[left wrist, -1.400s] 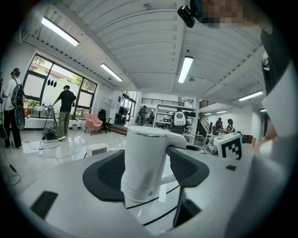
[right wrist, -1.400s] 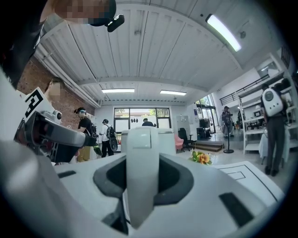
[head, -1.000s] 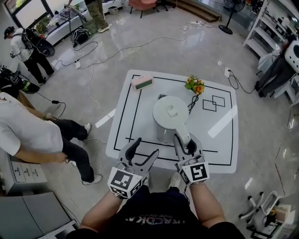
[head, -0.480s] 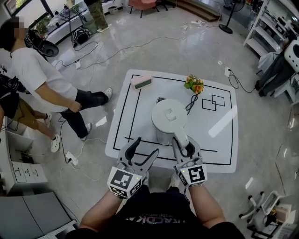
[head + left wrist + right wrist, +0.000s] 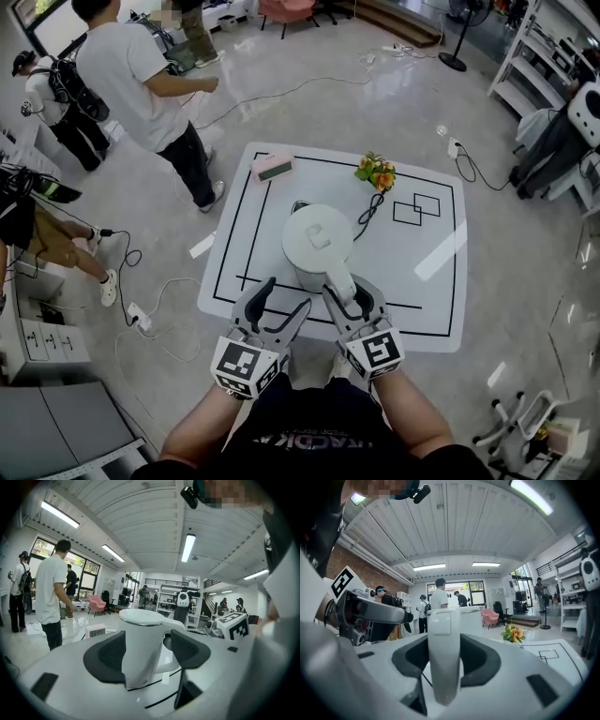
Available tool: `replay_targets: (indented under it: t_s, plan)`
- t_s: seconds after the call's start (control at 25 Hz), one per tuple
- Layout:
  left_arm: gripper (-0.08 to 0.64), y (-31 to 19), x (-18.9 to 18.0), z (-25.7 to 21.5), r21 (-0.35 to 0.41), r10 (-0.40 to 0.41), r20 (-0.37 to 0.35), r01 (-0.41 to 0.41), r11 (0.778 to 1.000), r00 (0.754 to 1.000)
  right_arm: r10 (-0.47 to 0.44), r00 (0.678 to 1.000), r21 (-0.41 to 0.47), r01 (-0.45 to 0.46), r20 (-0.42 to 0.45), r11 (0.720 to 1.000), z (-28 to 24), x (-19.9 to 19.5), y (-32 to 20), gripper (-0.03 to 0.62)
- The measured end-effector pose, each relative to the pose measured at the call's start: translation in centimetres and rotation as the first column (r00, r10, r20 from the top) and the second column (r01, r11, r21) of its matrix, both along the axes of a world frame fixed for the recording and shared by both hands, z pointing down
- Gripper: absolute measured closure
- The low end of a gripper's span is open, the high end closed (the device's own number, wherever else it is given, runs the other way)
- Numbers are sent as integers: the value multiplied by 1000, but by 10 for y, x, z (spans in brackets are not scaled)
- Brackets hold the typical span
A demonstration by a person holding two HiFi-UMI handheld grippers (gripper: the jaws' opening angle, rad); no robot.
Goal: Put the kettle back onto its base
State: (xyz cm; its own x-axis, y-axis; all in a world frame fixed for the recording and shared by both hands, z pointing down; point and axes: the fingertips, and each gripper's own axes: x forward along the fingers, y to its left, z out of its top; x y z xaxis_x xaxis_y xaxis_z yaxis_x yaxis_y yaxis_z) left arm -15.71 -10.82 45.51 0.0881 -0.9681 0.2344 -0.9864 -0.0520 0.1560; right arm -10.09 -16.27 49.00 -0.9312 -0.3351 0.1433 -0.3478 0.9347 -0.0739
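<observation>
tech a: state where the kettle [image 5: 319, 242] lies relative to the fingers.

tech b: it stands upright on the table [image 5: 441, 309], directly ahead of the right gripper [image 5: 348, 296]. its handle [image 5: 444, 653] runs vertically between the two pads, long axis crosswise to the closing direction. the right hand is the nearer one. the left gripper [image 5: 285, 294] hangs beside it at the near table edge, with the kettle body ahead of its fingers and slightly to their right, untouched.

tech a: finger state?

tech b: the right jaws have just been opening. the handle stands between them, but the pads look eased off it. the left jaws stand wide with nothing in them.

tech a: is the base visible?

tech b: no. the kettle body covers whatever is under it. a cord [image 5: 364, 214] leads away toward the flowers [image 5: 375, 172].

tech a: change against the earlier frame?

tech b: the kettle keeps the same spot near the flowers. the person in the white shirt [image 5: 131, 66] has walked to the far side of the floor. judged next move: draw the right fingers straight back off the handle, avoiding side contact.
</observation>
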Motion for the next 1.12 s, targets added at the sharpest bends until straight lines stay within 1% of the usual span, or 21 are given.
replay_targets:
  t_s: [0.12,0.28,0.56,0.76,0.96,1.12]
  plan:
    - [259,-3,10,-2,10,-41,-2,41,999,999,-47,999,-23,47,-20,999,2,9,1,421]
    - [259,-2,26,-4,24,-114,-3,114,993,994,-125,991,1,125,-40,992,1,28,3,417]
    - [259,13,55,-5,29,-221,-3,221,975,975,-208,978,13,208,-19,978,-10,66,6,417]
    - [259,28,68,-12,41,-247,12,247,968,969,-202,979,24,202,26,979,-26,76,5,417]
    - [259,48,67,-18,62,-264,16,263,963,964,-193,979,24,192,71,981,-44,74,13,417]
    - [261,68,66,-22,72,-258,5,257,964,966,-176,981,28,174,84,984,-58,74,31,417]
